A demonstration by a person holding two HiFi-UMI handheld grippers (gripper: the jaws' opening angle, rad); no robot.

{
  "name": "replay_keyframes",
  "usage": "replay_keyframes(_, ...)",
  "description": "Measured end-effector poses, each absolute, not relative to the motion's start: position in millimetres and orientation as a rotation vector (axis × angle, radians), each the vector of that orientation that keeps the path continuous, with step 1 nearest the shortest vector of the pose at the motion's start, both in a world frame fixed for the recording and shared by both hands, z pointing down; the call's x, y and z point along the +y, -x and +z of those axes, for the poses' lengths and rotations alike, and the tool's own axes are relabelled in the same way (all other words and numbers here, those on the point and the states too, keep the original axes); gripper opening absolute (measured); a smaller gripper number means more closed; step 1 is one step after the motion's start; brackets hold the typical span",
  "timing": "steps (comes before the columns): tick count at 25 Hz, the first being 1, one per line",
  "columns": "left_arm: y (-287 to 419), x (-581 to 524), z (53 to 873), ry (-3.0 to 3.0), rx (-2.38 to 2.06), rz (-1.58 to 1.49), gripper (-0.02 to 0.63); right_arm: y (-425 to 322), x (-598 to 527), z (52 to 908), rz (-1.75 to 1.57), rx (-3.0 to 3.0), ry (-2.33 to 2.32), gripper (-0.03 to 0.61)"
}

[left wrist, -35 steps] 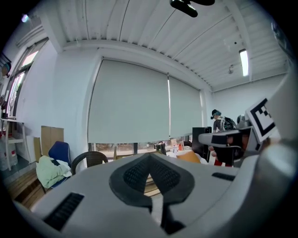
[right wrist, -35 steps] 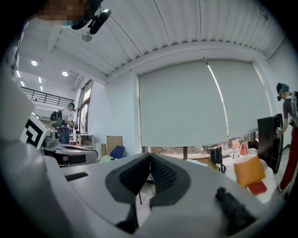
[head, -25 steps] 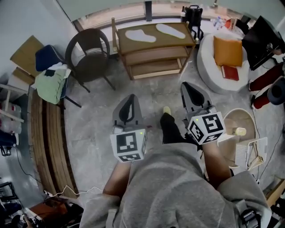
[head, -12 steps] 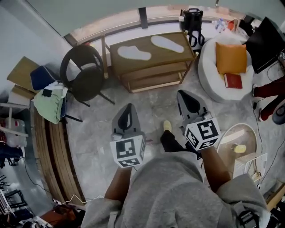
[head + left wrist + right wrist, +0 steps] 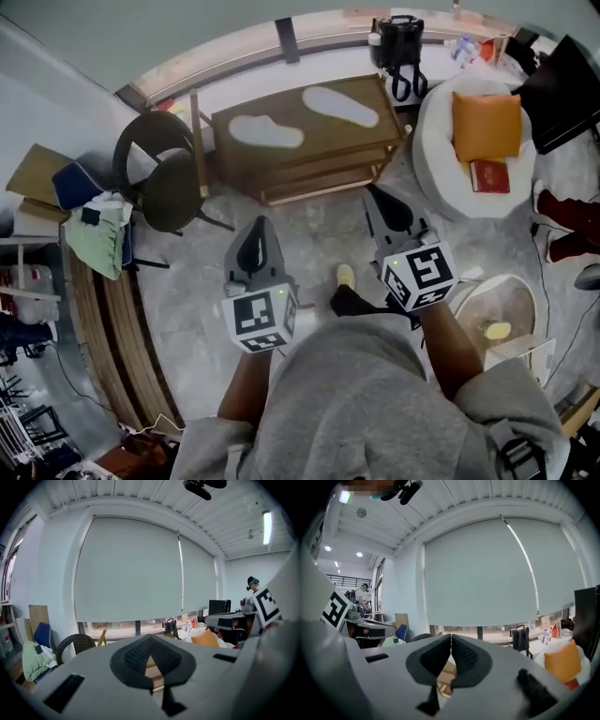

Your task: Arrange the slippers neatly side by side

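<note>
Two pale slippers lie on top of a low wooden shelf rack (image 5: 356, 131) by the window: the left slipper (image 5: 266, 132) and the right slipper (image 5: 341, 105), apart and angled differently. My left gripper (image 5: 255, 230) is held above the floor in front of the rack, shut and empty. My right gripper (image 5: 380, 199) is level with the rack's right end, also shut and empty. In the left gripper view the left gripper (image 5: 150, 639) has its tips meeting, with the rack (image 5: 155, 672) seen through the gap below them. The right gripper (image 5: 451, 637) looks the same in its own view.
A dark wicker chair (image 5: 161, 173) stands left of the rack, with a blue chair and clothes (image 5: 98, 234) further left. A white round seat with an orange cushion (image 5: 485, 127) is at the right. A black bag (image 5: 398, 47) sits behind the rack. My foot (image 5: 345, 277) is on the grey floor.
The head view has shifted: the rack and slippers sit lower and further left. Both grippers stay shut and empty and have edged slightly towards the rack.
</note>
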State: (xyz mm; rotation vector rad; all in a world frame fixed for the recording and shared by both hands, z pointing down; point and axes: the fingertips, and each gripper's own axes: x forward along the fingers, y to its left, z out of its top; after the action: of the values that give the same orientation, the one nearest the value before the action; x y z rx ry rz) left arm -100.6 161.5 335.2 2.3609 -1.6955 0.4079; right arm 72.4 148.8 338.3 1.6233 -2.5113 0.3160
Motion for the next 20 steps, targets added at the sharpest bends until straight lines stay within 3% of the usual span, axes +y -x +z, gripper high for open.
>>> replay_keyframes(20,85,62,347,-2.290,-1.760,0.442,0.000,-100,40,361,0.277,-2.488,-1.503,0.025)
